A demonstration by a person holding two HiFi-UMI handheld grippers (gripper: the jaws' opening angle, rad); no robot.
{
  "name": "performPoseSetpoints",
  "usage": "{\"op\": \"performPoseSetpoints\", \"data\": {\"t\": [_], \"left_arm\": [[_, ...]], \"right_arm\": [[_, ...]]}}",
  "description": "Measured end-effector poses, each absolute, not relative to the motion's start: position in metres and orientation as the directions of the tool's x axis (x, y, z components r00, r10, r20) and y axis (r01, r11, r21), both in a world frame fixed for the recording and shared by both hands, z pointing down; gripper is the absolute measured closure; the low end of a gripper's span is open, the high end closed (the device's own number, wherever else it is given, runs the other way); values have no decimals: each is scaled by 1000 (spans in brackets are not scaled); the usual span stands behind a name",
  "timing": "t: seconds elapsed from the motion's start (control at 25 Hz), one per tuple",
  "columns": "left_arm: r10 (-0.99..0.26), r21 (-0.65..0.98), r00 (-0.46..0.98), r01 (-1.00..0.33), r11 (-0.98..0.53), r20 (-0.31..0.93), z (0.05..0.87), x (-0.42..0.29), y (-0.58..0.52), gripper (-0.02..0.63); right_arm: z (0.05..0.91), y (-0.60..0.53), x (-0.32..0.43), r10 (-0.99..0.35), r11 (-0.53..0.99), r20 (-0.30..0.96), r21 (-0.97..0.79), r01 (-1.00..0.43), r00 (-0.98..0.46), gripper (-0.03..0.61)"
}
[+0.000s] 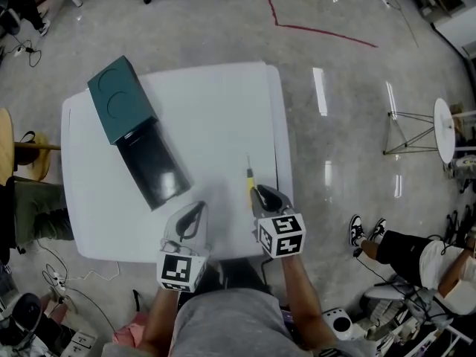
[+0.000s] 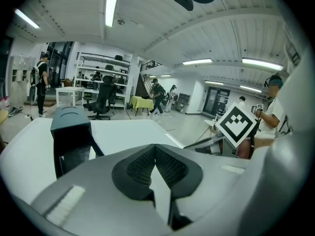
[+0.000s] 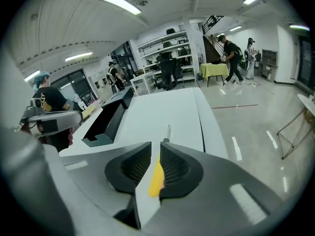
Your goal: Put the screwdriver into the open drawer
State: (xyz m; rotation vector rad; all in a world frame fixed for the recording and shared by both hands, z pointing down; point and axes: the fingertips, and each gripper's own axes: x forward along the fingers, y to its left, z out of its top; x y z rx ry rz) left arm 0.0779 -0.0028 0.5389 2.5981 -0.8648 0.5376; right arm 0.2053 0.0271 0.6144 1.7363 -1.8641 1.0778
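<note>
A screwdriver (image 1: 250,177) with a yellow handle and thin metal shaft lies on the white table (image 1: 216,110) near its right front edge. My right gripper (image 1: 261,193) is just behind it. In the right gripper view the yellow handle (image 3: 156,178) lies between the parted jaws of the gripper (image 3: 156,149), with a gap on the left side, and the shaft (image 3: 167,131) points away. My left gripper (image 1: 197,208) hovers over the front of the table, pads together, holding nothing (image 2: 155,149). The teal cabinet (image 1: 119,99) stands at the back left with its dark drawer (image 1: 152,166) pulled open.
The table's right edge (image 1: 281,147) runs close beside the screwdriver. A person's legs (image 1: 33,210) are at the table's left side, and another person (image 1: 416,255) sits on the floor to the right. A white stand (image 1: 443,129) is further right.
</note>
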Motion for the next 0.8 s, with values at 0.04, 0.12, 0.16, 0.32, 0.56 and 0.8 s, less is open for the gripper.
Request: {"op": "performPoseSetpoints", "data": {"t": [0.04, 0.12, 0.16, 0.32, 0.56, 0.8], "left_arm": [[-494, 205, 741, -627, -752, 455, 539, 78, -3, 603], [-494, 209, 738, -631, -747, 460, 541, 79, -4, 603], [-494, 210, 736, -632, -746, 463, 541, 79, -5, 603], [-490, 210, 737, -630, -748, 465, 540, 83, -10, 603], [-489, 212, 733, -633, -745, 473, 544, 82, -16, 603], [-489, 215, 731, -636, -741, 476, 546, 81, -20, 603]], "right_arm": [[618, 25, 206, -663, -59, 728, -282, -958, -173, 513], [626, 23, 207, -639, -67, 747, -291, -954, -183, 486], [630, 22, 207, -627, -71, 756, -296, -952, -189, 480], [644, 17, 209, -579, -91, 792, -299, -950, -194, 468], [659, 12, 207, -526, -95, 825, -297, -950, -206, 459], [668, 14, 205, -496, -100, 842, -297, -950, -211, 474]]}}
